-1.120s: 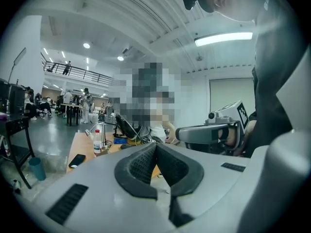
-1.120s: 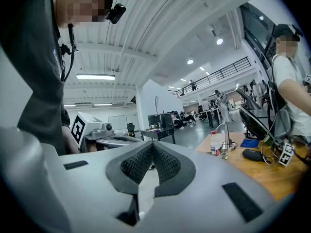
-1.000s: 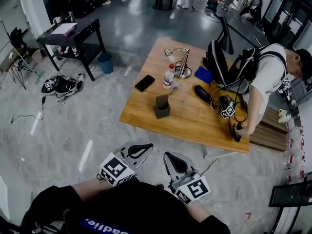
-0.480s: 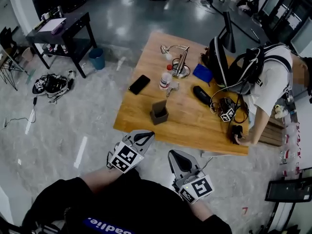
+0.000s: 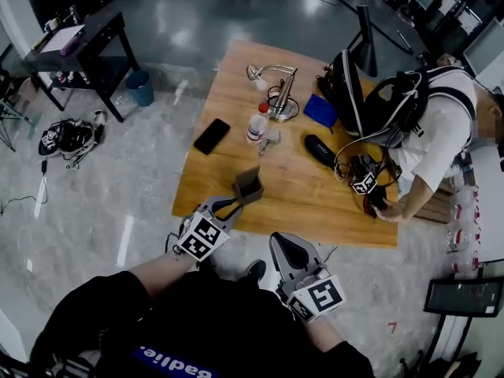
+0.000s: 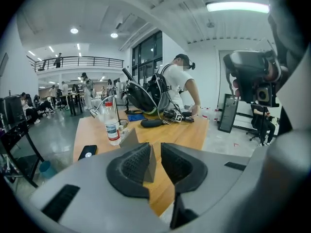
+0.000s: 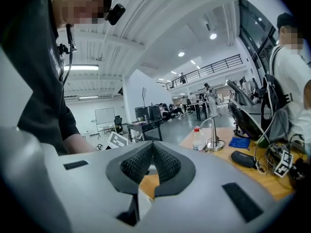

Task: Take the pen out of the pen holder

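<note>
A dark grey square pen holder [image 5: 246,186] stands near the front edge of the wooden table [image 5: 315,203]. I cannot make out a pen in it. My left gripper [image 5: 228,205] reaches up to the holder's near side. In the left gripper view its jaws [image 6: 155,147] are opening, a narrow gap between them. The holder [image 6: 128,138] shows just beyond that gap, with the pads not pressing on it. My right gripper [image 5: 282,241] hangs short of the table's front edge. Its jaws [image 7: 153,146] meet at the tips, shut and holding nothing.
On the table are a black phone [image 5: 212,135], a water bottle [image 5: 256,122], a desk lamp [image 5: 273,93], a blue cloth [image 5: 322,110], a black case [image 5: 319,150] and a backpack [image 5: 350,93]. A person [image 5: 437,140] leans over the right end. A black side table [image 5: 79,50] stands far left.
I have come closer to the table. My left gripper has moved forward and down to the pen holder. The right gripper has also moved forward somewhat.
</note>
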A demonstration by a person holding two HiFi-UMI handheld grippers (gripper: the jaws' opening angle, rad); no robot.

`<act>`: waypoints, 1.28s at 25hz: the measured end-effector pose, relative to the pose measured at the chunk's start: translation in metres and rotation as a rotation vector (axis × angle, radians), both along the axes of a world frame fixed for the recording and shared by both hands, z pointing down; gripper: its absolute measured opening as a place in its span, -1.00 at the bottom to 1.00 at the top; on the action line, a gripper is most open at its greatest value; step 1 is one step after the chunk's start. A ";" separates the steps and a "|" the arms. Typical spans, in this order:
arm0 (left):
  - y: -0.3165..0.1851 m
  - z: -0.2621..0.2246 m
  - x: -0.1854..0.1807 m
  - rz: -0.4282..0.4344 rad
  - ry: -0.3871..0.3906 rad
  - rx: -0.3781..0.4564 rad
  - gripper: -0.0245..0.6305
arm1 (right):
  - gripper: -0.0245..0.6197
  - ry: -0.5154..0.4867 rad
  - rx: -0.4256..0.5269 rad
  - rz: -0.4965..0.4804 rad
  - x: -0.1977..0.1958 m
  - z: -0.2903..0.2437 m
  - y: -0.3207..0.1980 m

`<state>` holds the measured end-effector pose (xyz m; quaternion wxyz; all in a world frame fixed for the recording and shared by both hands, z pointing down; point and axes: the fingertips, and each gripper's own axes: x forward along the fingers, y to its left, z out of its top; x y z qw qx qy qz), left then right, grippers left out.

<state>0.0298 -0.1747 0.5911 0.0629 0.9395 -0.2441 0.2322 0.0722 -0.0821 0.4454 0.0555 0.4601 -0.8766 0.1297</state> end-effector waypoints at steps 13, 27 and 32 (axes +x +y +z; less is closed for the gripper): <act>-0.030 0.068 0.021 -0.064 -0.204 -0.059 -0.52 | -0.90 0.024 -0.067 -0.017 0.047 0.013 -0.013; -0.038 0.068 0.023 -0.052 -0.211 -0.042 -0.71 | -0.90 0.008 -0.074 -0.012 0.058 0.017 -0.018; -0.027 0.037 0.021 -0.038 -0.178 -0.003 -0.71 | -0.90 0.004 -0.052 -0.031 0.051 0.011 -0.020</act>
